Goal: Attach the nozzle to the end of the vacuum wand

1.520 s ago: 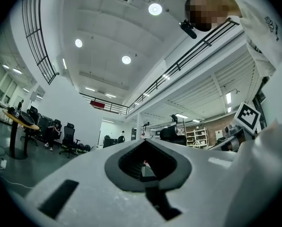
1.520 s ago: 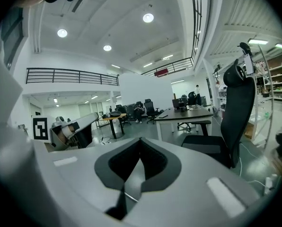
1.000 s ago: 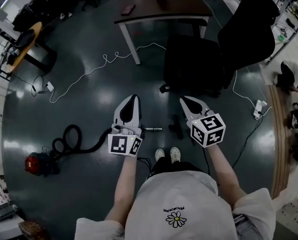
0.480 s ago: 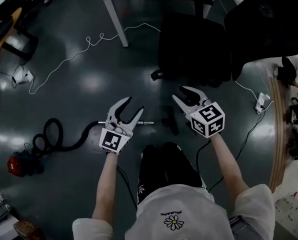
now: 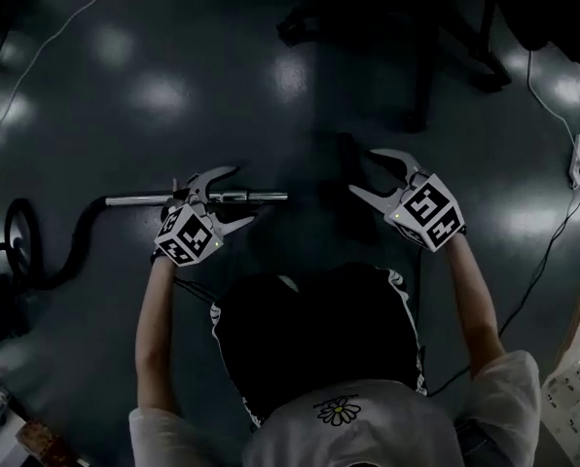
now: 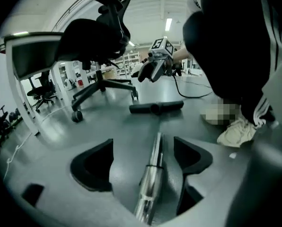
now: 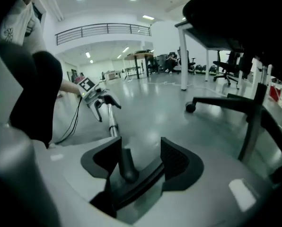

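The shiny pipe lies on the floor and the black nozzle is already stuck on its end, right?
Not stuck on. The shiny pipe does lie on the floor, but the black nozzle lies apart from its end, with bare floor between them. The left gripper view shows it.

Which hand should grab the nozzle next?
Right: the right gripper has its fingers, just opened, astride the nozzle neck; the left gripper, also just opened, straddles the wand.
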